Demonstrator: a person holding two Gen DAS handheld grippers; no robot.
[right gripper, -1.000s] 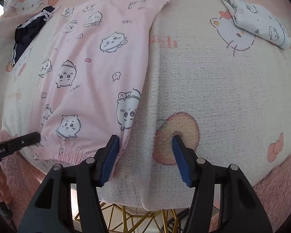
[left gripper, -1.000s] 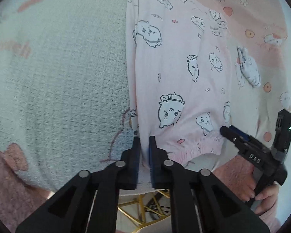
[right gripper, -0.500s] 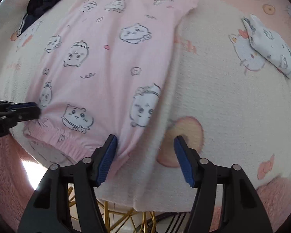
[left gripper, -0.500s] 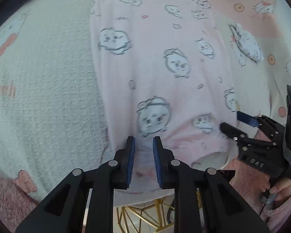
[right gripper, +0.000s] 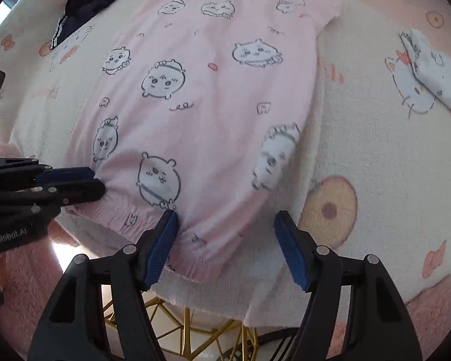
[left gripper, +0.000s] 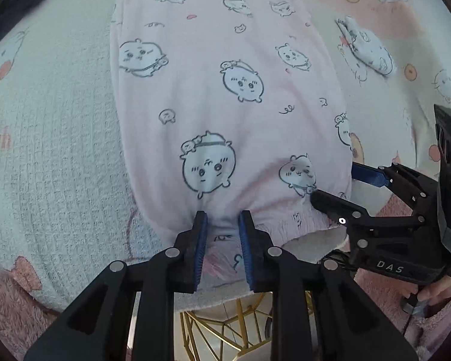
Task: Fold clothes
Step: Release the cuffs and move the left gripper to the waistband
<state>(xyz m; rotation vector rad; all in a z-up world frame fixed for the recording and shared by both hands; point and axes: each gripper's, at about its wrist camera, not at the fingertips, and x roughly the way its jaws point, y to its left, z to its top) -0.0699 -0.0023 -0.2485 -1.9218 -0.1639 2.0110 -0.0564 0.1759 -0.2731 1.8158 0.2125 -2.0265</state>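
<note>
The pink pajama garment [left gripper: 225, 105] printed with cartoon faces lies flat on a cream blanket [left gripper: 54, 138], filling the middle of both views, its gathered hem toward the bottom of the frame. The left gripper [left gripper: 221, 221] has its fingers slightly apart, with the hem bunched between them. The right gripper [right gripper: 225, 219] has its fingers wide apart over the hem's right corner. A folded white cloth [right gripper: 436, 72] lies at the right, and a dark garment [right gripper: 90, 3] in the upper left of the right wrist view.
</note>
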